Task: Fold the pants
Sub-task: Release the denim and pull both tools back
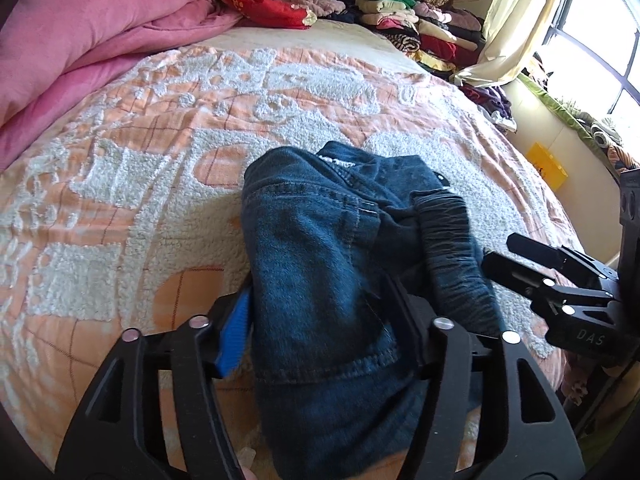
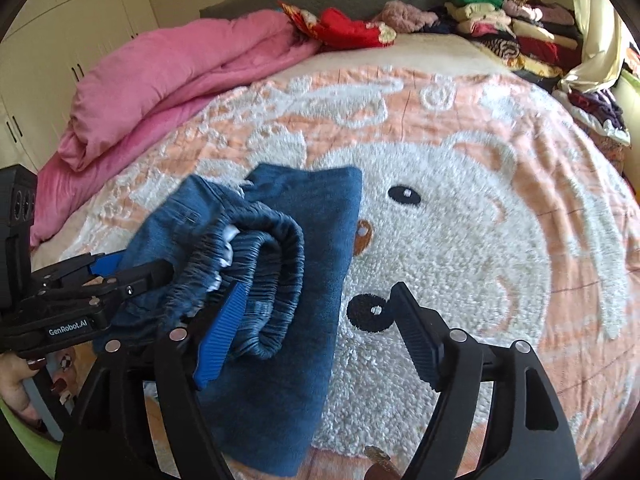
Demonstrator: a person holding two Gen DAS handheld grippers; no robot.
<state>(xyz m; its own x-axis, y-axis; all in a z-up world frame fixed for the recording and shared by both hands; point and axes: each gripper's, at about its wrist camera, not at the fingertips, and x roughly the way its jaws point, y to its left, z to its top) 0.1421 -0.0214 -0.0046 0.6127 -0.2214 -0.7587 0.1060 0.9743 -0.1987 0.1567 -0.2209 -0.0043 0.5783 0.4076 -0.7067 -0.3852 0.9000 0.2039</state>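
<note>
Dark blue denim pants (image 1: 320, 264) with an elastic waistband (image 2: 264, 264) lie bunched and partly folded on the bed (image 1: 120, 184). My left gripper (image 1: 320, 320) has its jaws around a thick fold of the denim, which fills the gap between the fingers. It shows in the right wrist view (image 2: 132, 272) at the left, clamped on the pants. My right gripper (image 2: 312, 332) is open, its left pad against the waistband and its right pad over the blanket. It shows at the right of the left wrist view (image 1: 504, 256).
A pink duvet (image 2: 160, 80) lies bunched along the bed's left side. Stacks of folded clothes (image 2: 512, 28) and red cloth (image 2: 352, 28) sit at the head. A window and curtain (image 1: 520, 20) are at the right, past the bed's edge.
</note>
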